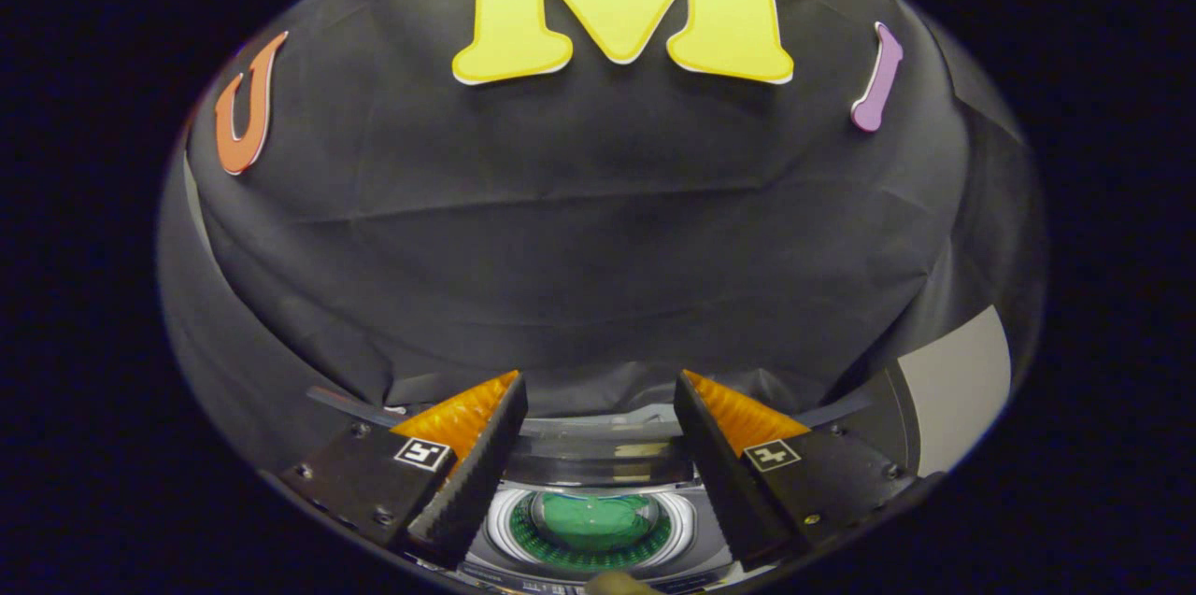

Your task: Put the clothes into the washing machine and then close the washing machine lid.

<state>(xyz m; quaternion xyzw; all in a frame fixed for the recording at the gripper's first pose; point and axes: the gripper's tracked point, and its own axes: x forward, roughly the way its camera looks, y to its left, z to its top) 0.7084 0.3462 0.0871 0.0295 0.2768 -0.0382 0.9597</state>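
Claw (600, 389) open over 1 washer (598, 483), 1 green garment (590, 520) inside.

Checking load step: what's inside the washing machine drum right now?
A green cloth lies in the drum of the washing machine, seen between the open gripper fingers. Anything under the cloth is covered. The lid appears open.
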